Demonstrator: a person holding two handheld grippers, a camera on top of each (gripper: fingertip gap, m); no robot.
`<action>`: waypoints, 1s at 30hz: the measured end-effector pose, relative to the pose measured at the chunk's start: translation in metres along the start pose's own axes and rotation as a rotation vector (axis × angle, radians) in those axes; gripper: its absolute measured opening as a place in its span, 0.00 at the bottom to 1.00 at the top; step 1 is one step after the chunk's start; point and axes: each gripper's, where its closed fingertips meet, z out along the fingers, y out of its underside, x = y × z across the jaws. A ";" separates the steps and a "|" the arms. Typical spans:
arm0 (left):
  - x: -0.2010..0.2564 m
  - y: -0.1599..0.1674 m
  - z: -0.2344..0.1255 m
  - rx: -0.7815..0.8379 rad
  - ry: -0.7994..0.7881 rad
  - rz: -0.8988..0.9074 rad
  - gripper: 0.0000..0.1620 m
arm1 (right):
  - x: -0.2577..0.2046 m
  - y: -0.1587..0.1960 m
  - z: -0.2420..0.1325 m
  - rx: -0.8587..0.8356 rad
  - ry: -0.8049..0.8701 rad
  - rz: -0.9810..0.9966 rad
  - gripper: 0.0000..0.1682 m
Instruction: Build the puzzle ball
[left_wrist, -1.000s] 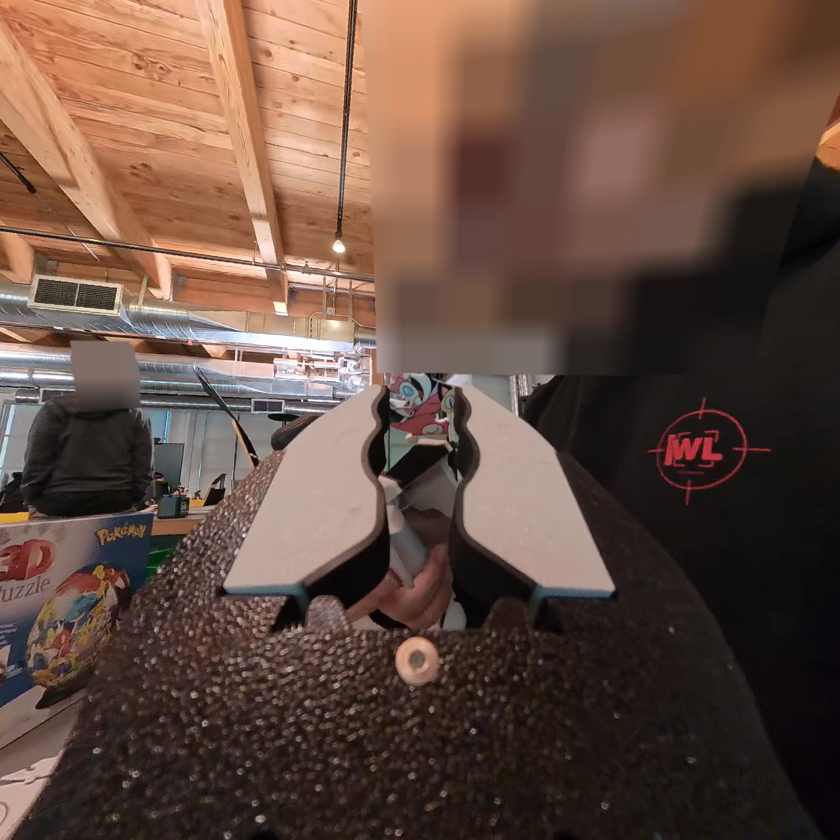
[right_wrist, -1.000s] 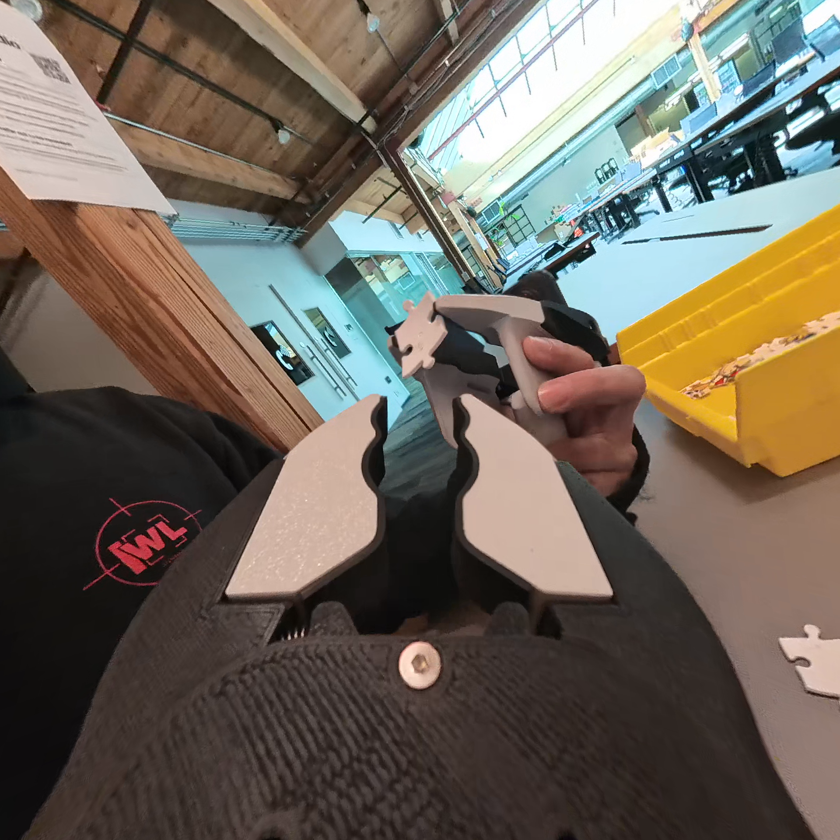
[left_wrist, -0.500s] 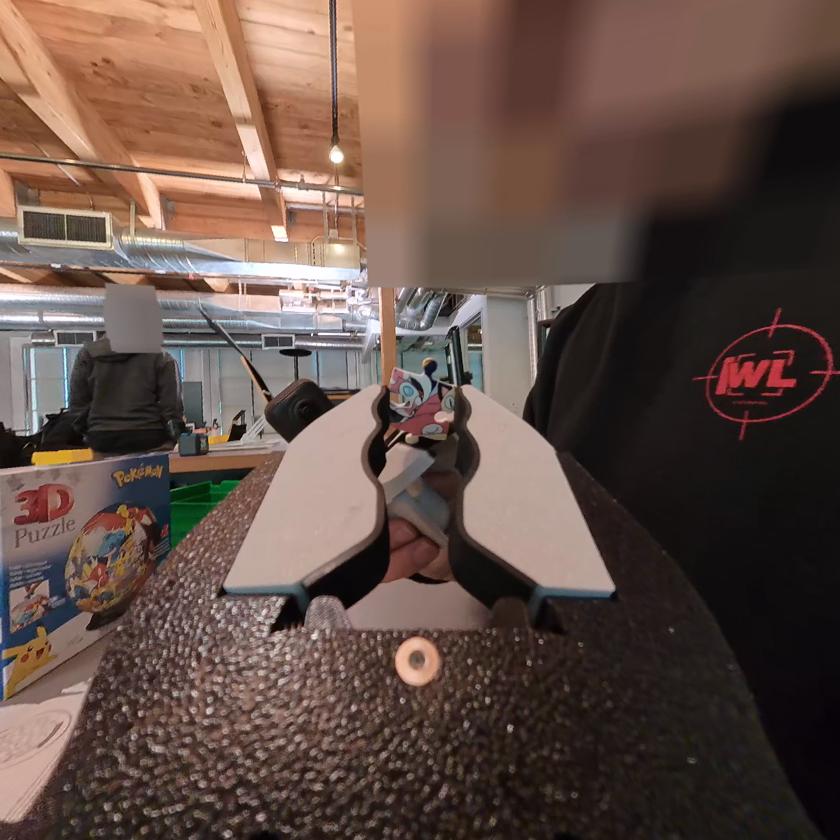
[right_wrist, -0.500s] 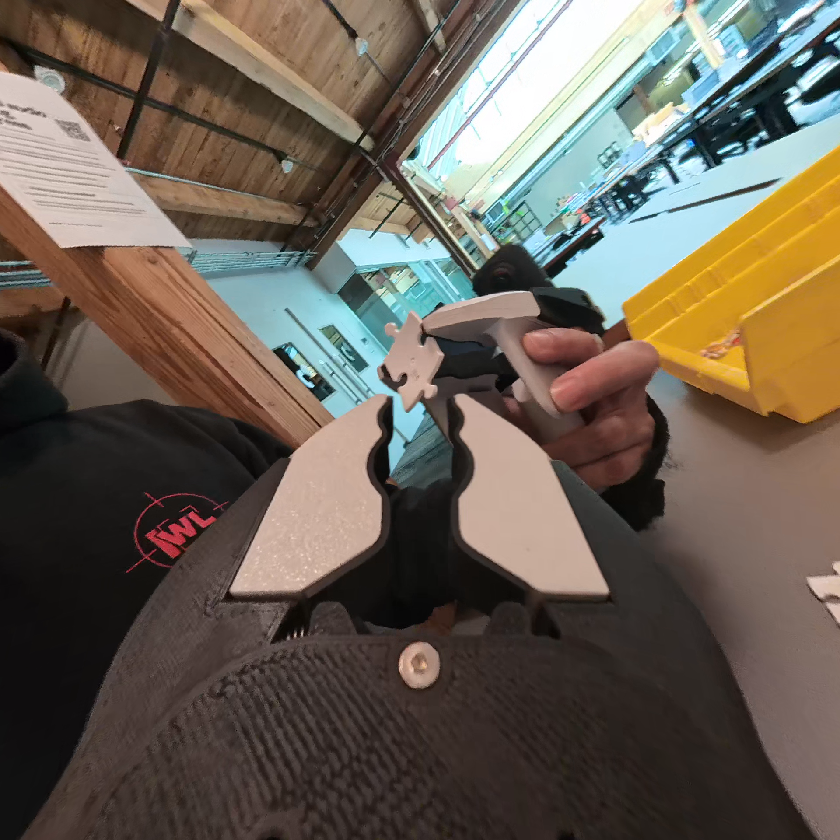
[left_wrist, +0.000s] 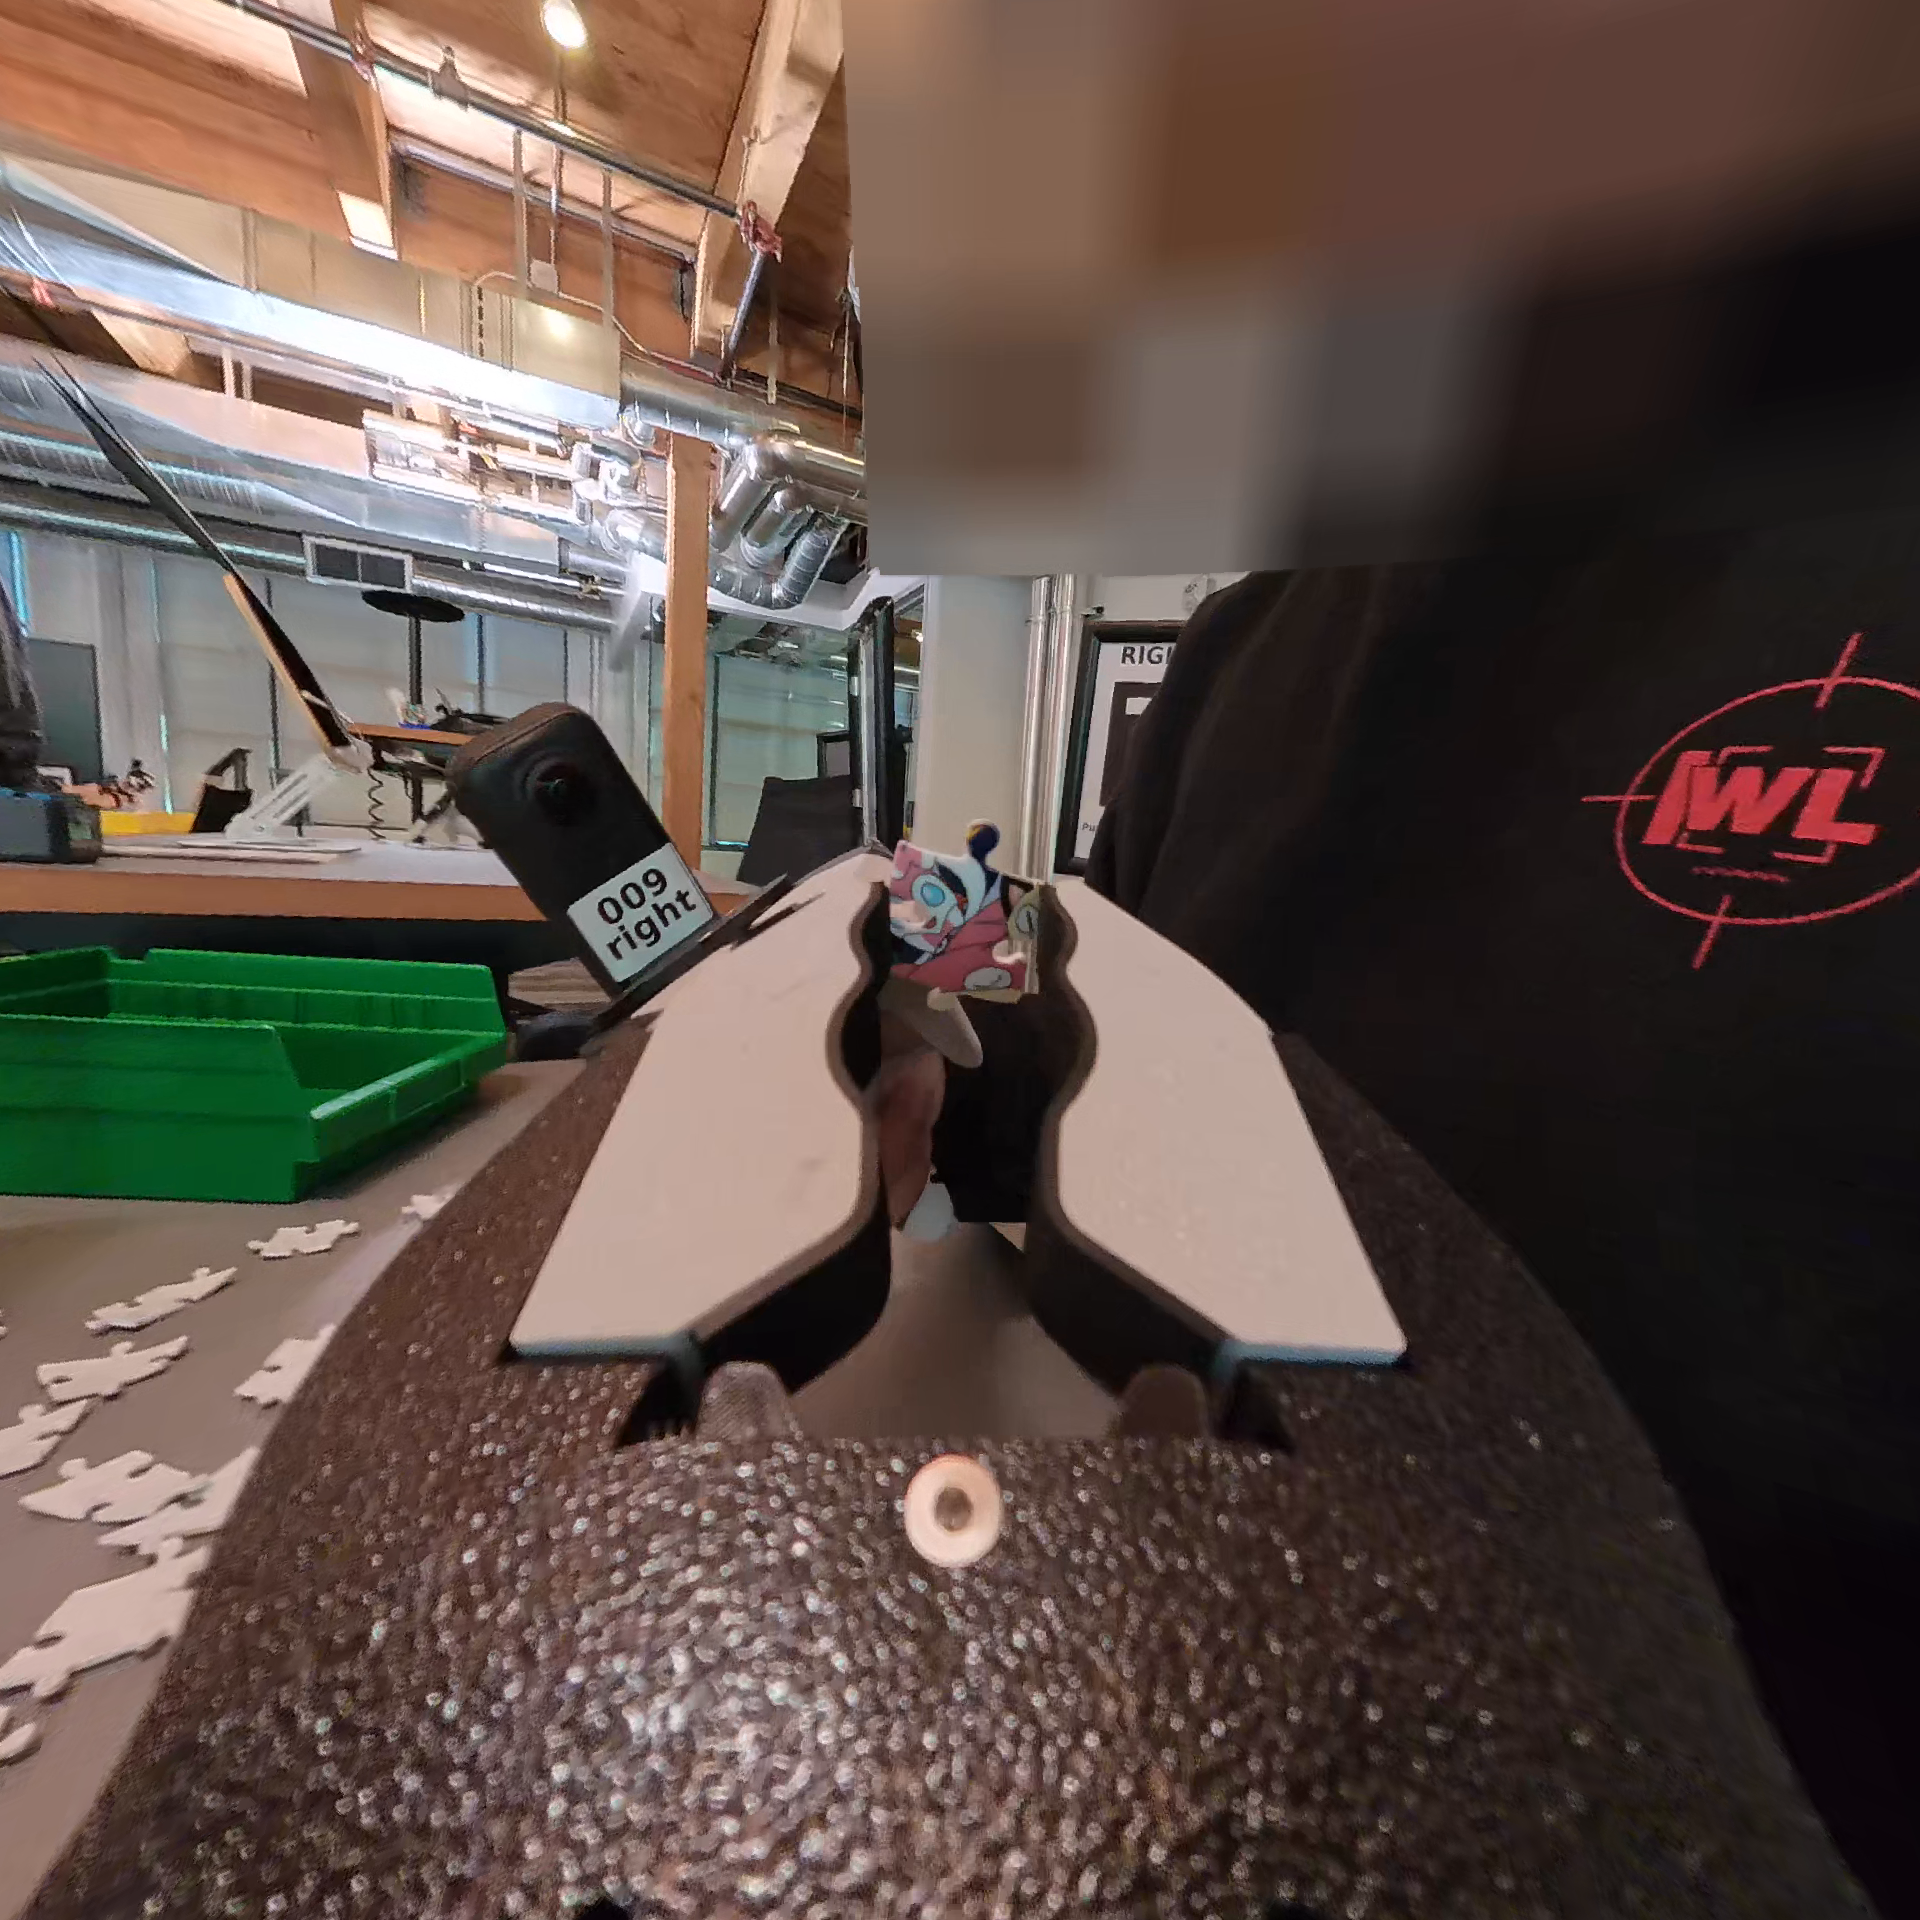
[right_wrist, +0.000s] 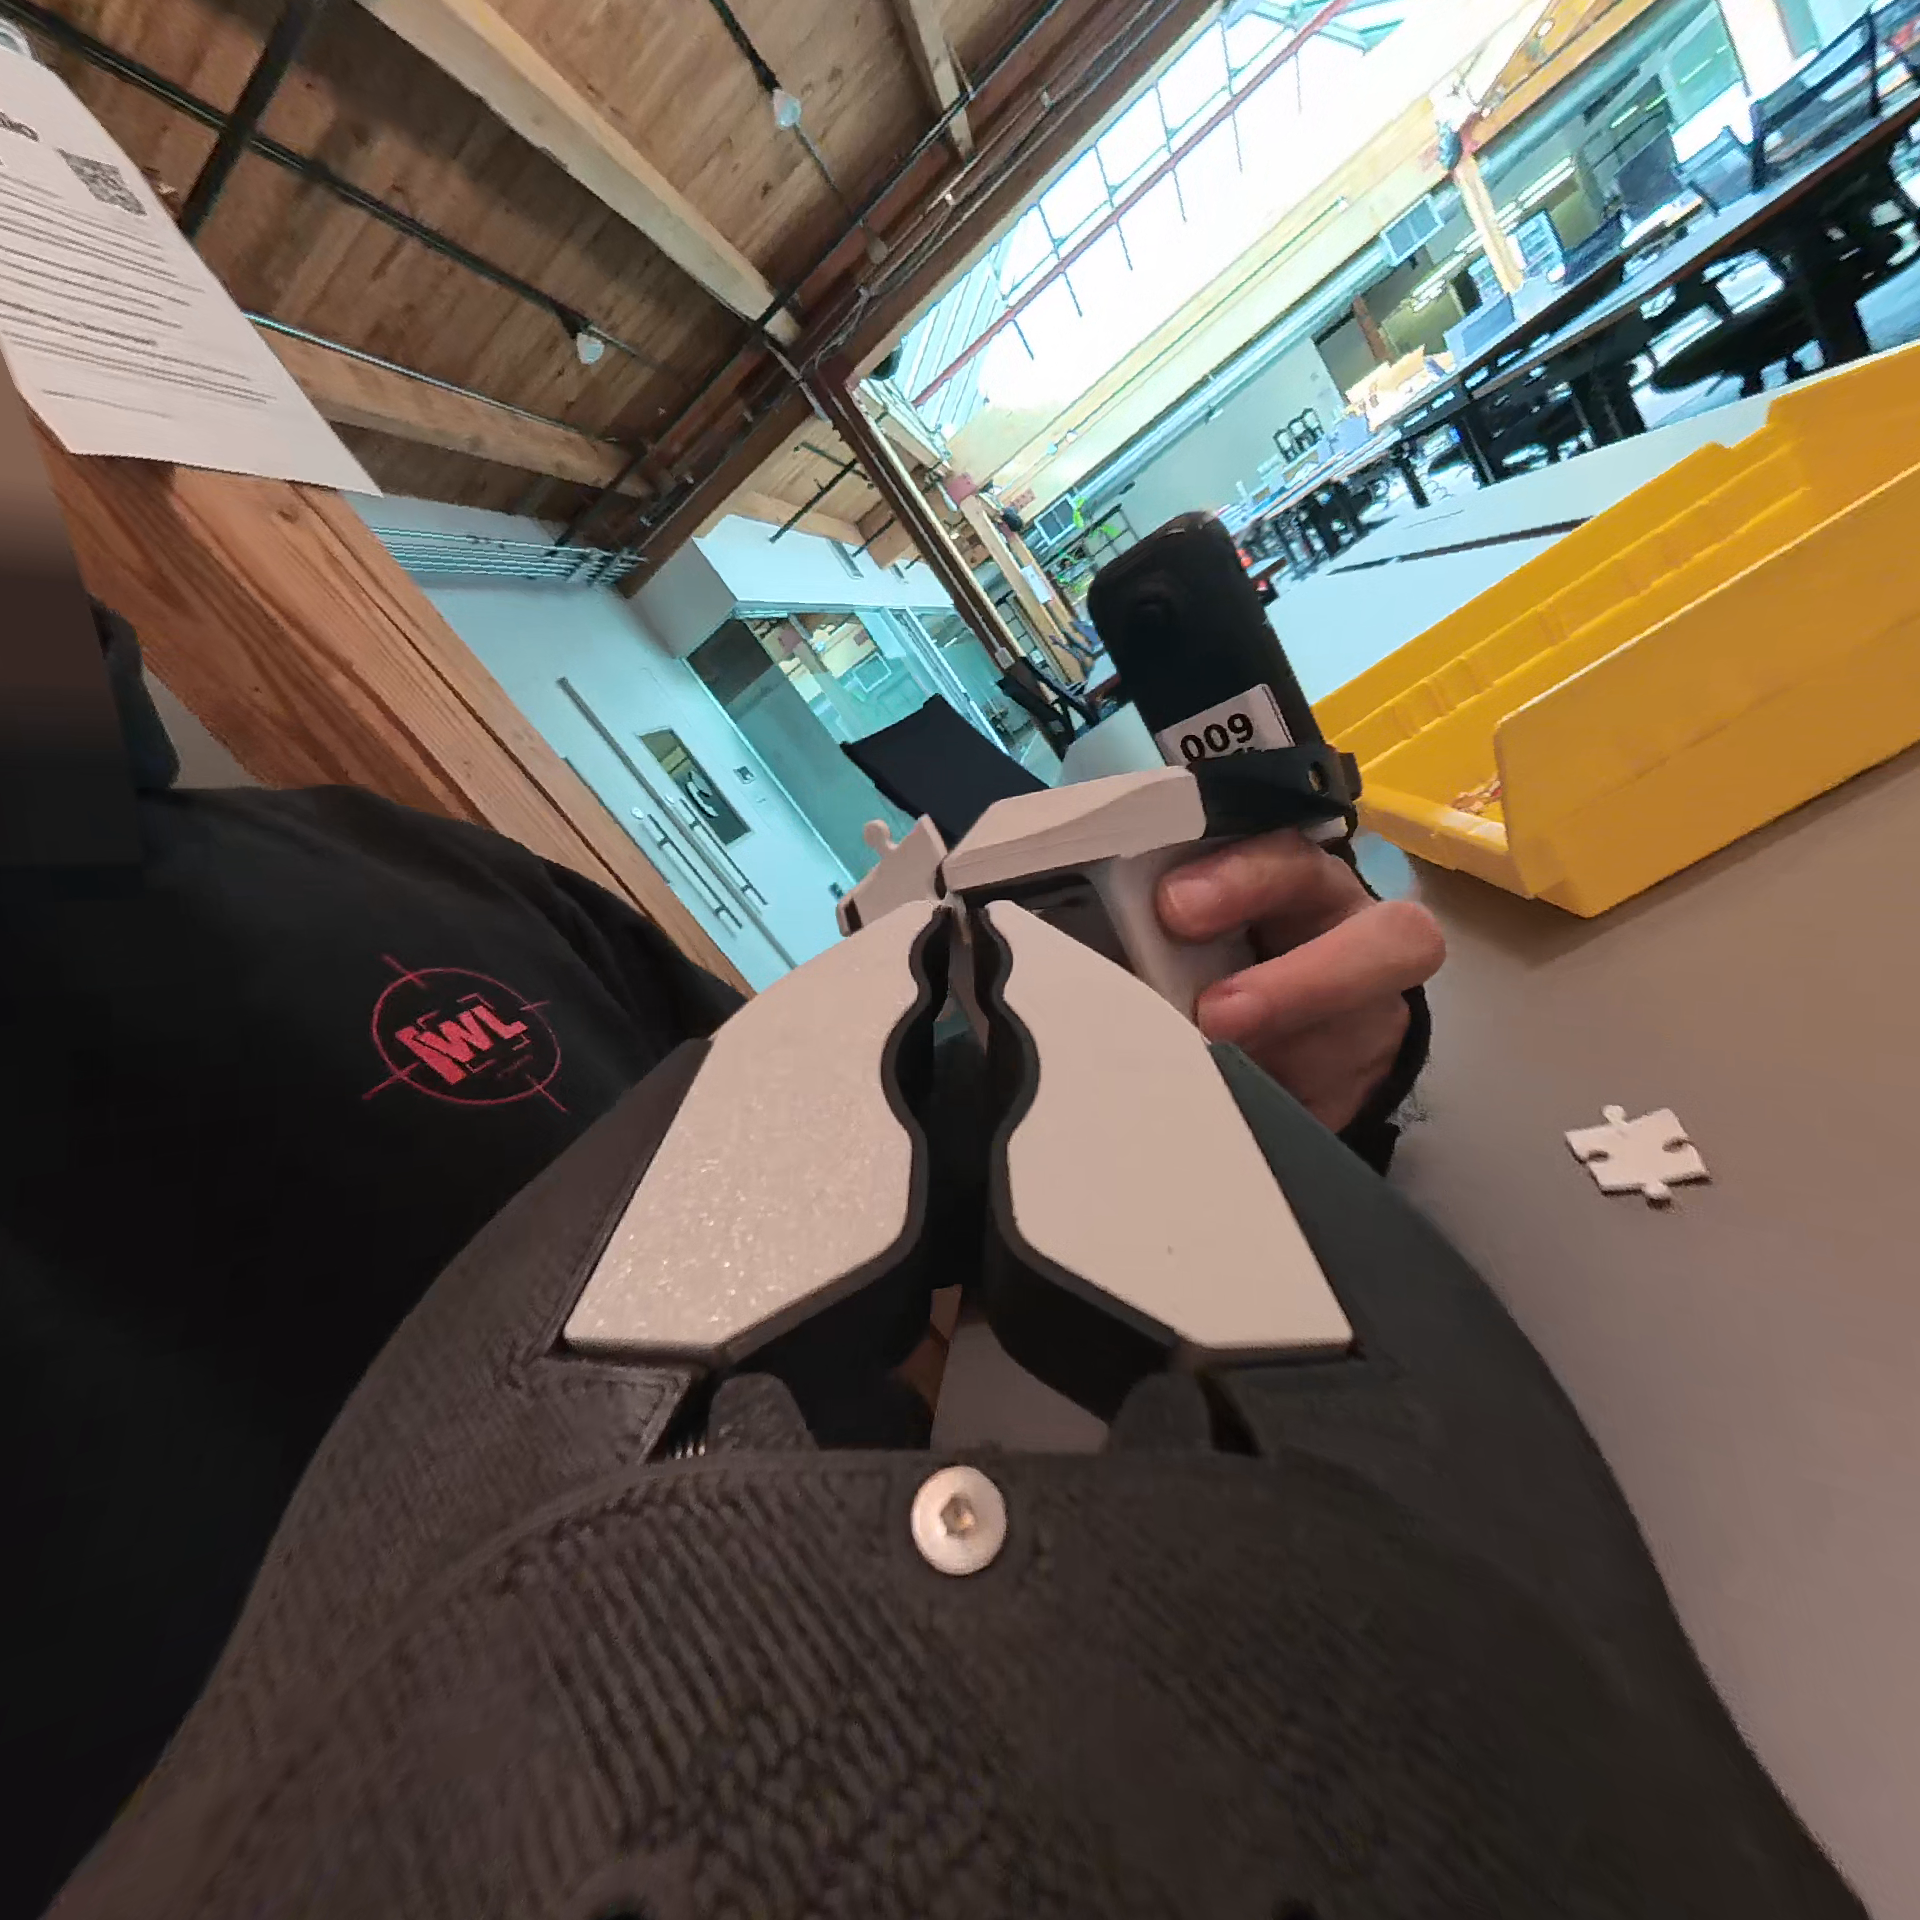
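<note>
Between both raised tips, the right hand-held gripper (right_wrist: 961, 920) has now pinched the puzzle piece (left_wrist: 964, 923) beside the left hand-held gripper (left_wrist: 966, 914).

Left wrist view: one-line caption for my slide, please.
Left gripper pinches a colourful puzzle piece at its fingertips, with a green bin and loose white pieces on the table.

Left gripper (left_wrist: 961, 925): pale matt finger plates w/ fine grain, on a rough pebbly dark plastic body. Puzzle piece (left_wrist: 961, 920): printed card, slight sheen, grey back. Green bin (left_wrist: 239, 1060) & yellow bin (right_wrist: 1662, 748): smooth glossy plastic. Table (right_wrist: 1662, 1351): smooth matt grey. Ceiling beams (left_wrist: 769, 125): bare wood. Sweater (left_wrist: 1558, 935): black cloth.
</note>
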 end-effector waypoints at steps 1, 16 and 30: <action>-0.002 0.003 0.002 -0.006 -0.003 -0.006 0.16 | 0.001 0.000 -0.004 0.009 0.015 -0.002 0.02; -0.076 0.026 -0.034 -0.258 -0.641 0.146 0.26 | 0.165 -0.055 -0.152 0.038 0.885 0.021 0.01; -0.048 0.067 -0.067 -0.567 -0.760 0.154 0.27 | 0.246 -0.023 -0.170 -0.303 1.169 0.070 0.01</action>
